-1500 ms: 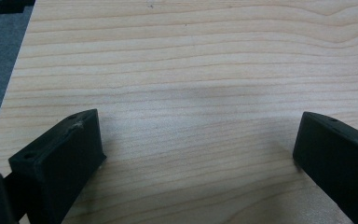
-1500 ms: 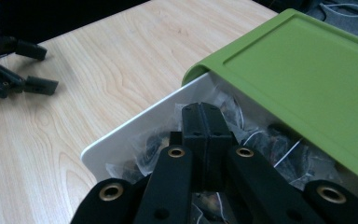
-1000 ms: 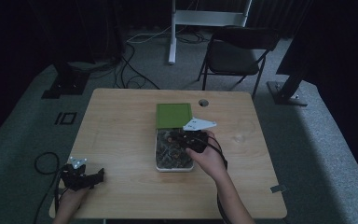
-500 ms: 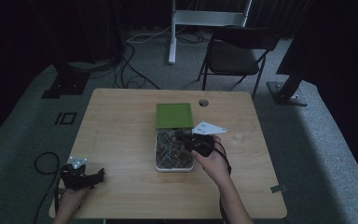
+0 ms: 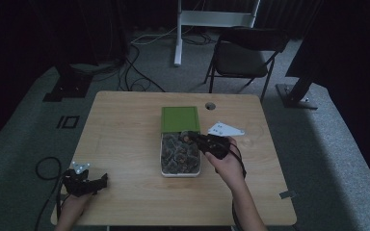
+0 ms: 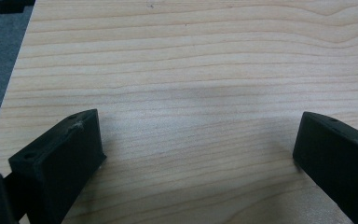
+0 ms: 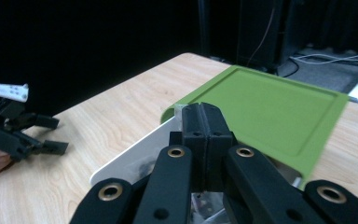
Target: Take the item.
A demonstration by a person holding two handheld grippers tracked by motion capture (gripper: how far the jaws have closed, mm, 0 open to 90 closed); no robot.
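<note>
A white container (image 5: 163, 155) full of small dark pieces (image 5: 178, 153) stands mid-table, and its green lid (image 5: 179, 119) lies flat just behind it. My right gripper (image 5: 190, 136) hovers over the container's far right corner, pointing left, with its jaws pressed together and nothing visible between them. In the right gripper view the shut jaws (image 7: 204, 116) point at the near edge of the green lid (image 7: 270, 107), above the white container rim (image 7: 130, 161). My left gripper (image 5: 92, 183) rests near the front left corner, its jaws (image 6: 196, 130) wide open over bare wood.
The wooden table (image 5: 125, 130) has a round cable hole (image 5: 210, 105) at the back. Behind it stand a black folding chair (image 5: 243, 55) and a white stand (image 5: 178, 33). Cables lie on the grey floor at the left.
My right hand and gripper have shifted a little to the right over the container. The left gripper has stayed where it was.
</note>
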